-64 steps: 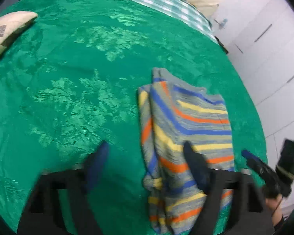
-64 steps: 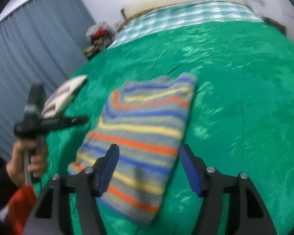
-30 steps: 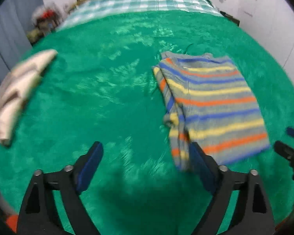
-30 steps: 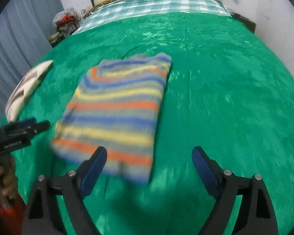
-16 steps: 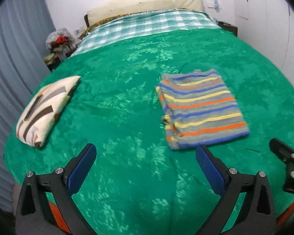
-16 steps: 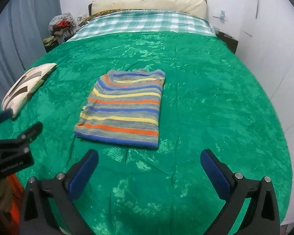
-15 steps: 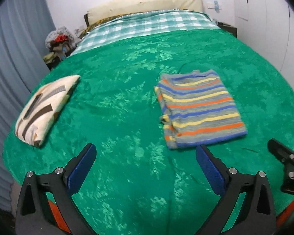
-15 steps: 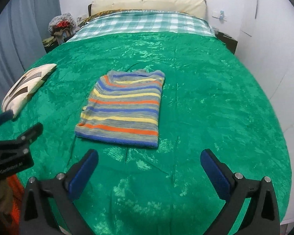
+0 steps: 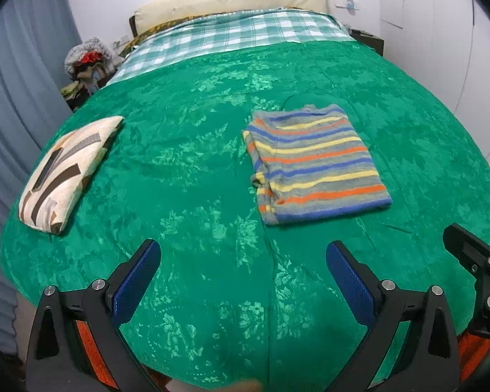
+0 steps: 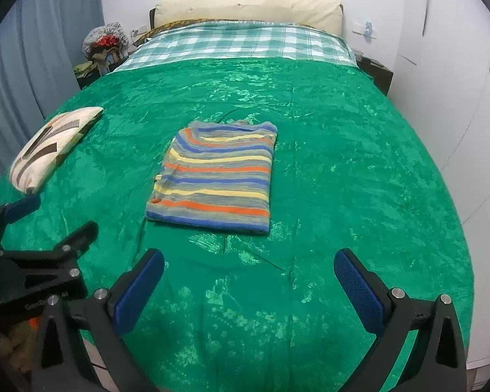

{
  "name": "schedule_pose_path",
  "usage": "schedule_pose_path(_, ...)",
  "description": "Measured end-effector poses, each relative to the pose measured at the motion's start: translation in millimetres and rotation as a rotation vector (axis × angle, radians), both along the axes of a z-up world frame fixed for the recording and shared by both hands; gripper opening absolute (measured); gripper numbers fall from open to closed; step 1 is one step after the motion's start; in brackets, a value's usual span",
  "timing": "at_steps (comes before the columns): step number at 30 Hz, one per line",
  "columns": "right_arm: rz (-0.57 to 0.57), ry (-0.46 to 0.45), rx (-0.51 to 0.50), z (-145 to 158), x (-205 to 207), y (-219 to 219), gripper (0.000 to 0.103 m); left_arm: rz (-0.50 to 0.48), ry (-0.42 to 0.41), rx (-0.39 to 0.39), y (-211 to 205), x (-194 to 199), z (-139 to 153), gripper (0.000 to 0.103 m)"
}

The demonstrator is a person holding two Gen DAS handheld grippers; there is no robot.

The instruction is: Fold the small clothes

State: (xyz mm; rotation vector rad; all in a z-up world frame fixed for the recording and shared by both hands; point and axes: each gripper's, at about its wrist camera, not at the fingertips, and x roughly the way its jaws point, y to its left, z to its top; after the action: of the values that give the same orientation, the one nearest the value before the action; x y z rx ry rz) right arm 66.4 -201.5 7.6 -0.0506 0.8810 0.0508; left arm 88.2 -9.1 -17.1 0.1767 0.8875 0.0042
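Observation:
A striped garment (image 9: 313,163), grey with blue, yellow and orange bands, lies folded into a rectangle on the green bedspread (image 9: 196,163). It also shows in the right wrist view (image 10: 215,176). My left gripper (image 9: 241,261) is open and empty, held back over the near edge of the bed, left of the garment. My right gripper (image 10: 249,271) is open and empty, also near the front edge, below the garment. Neither touches the cloth. The left gripper shows in the right wrist view (image 10: 52,219) at the left edge.
A cream patterned pillow (image 9: 65,170) lies at the bed's left side. A checked sheet (image 9: 231,36) and a long cream pillow (image 9: 231,0) are at the head. Grey curtains (image 9: 13,104) hang left; white cupboards (image 10: 457,81) stand right.
Both grippers have drawn back from the folded garment toward the foot of the bed and opened wider. The garment lies where it was left.

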Motion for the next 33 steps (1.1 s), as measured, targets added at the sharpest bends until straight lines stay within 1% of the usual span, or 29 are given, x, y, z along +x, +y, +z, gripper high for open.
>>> schedule_pose_path(4, -0.007, -0.002, -0.027, 3, -7, 4, 0.103, -0.001, 0.010, -0.016, 3, -2, 0, 0.102)
schedule_pose_path(6, -0.010, -0.002, -0.031, 4, -8, 4, 0.103, -0.004, 0.001, -0.023, 4, -4, 2, 0.103)
schedule_pose_path(11, -0.024, -0.007, -0.053, 6, -9, 3, 0.103, -0.019, -0.018, -0.001, 2, -9, 5, 0.103)
schedule_pose_path(12, -0.024, -0.009, -0.058, 7, -10, 3, 0.103, -0.017, -0.014, -0.005, 2, -10, 5, 0.103)
schedule_pose_path(17, -0.025, -0.020, -0.083, 11, -12, 5, 0.103, -0.005, 0.008, -0.078, 7, -8, 9, 0.103)
schedule_pose_path(20, -0.025, -0.028, -0.091, 15, -13, 6, 0.103, 0.017, -0.017, -0.076, 8, -8, 11, 0.103)
schedule_pose_path(21, -0.025, -0.029, -0.092, 16, -13, 6, 0.103, 0.012, -0.031, -0.081, 9, -8, 13, 0.103)
schedule_pose_path(24, -0.026, -0.032, -0.105, 18, -13, 5, 0.103, -0.012, -0.037, -0.101, 10, -7, 15, 0.103)
schedule_pose_path(28, -0.031, -0.037, -0.120, 22, -13, 3, 0.103, -0.019, -0.048, -0.070, 8, -5, 22, 0.103)
schedule_pose_path(33, -0.035, -0.041, -0.116, 26, -14, 3, 0.103, -0.028, -0.030, -0.077, 1, -10, 26, 0.103)
